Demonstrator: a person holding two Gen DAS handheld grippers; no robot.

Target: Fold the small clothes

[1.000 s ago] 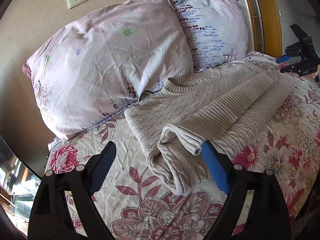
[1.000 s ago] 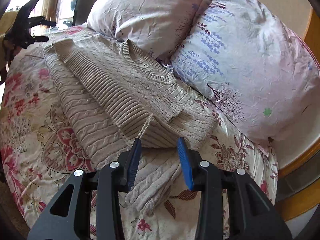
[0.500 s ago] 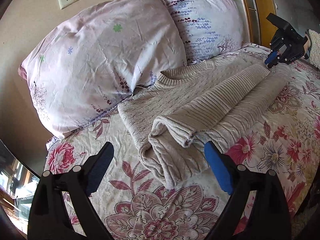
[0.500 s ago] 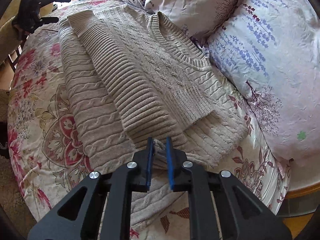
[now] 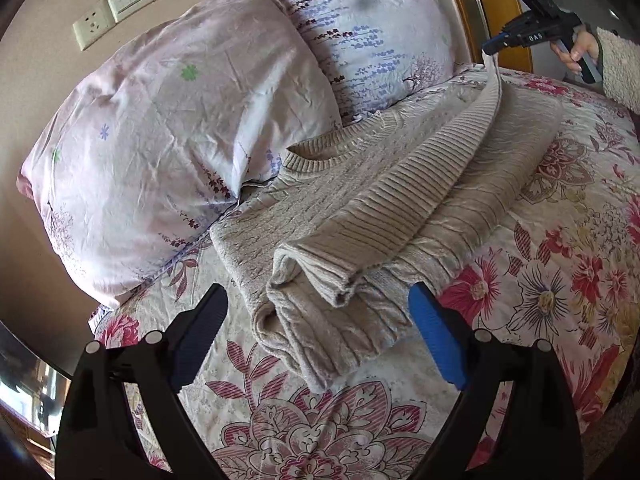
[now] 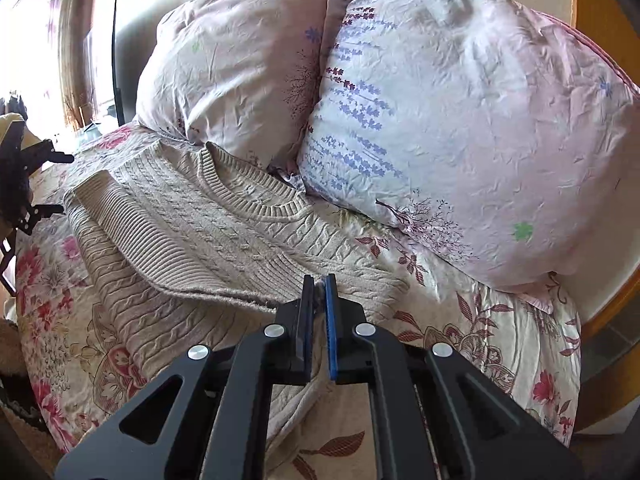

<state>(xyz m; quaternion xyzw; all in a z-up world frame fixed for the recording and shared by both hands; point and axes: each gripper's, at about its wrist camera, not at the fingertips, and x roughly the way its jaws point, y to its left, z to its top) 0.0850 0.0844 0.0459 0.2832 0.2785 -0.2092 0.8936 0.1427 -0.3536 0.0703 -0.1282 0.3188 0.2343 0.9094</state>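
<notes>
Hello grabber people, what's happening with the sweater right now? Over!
Right gripper shut on the sweater's ribbed hem, lifting that end. Left gripper open, astride the other end, not gripping. Pillows close behind.

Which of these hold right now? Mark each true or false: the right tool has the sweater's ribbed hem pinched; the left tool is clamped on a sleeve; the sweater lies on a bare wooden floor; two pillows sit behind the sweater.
1. The right tool has the ribbed hem of the sweater pinched. True; its jaws have just been closing and hold the knit edge.
2. The left tool is clamped on a sleeve. False; it is open, with the folded end between its jaws untouched.
3. The sweater lies on a wooden floor. False; it lies on a floral bedspread.
4. Two pillows sit behind the sweater. True.
</notes>
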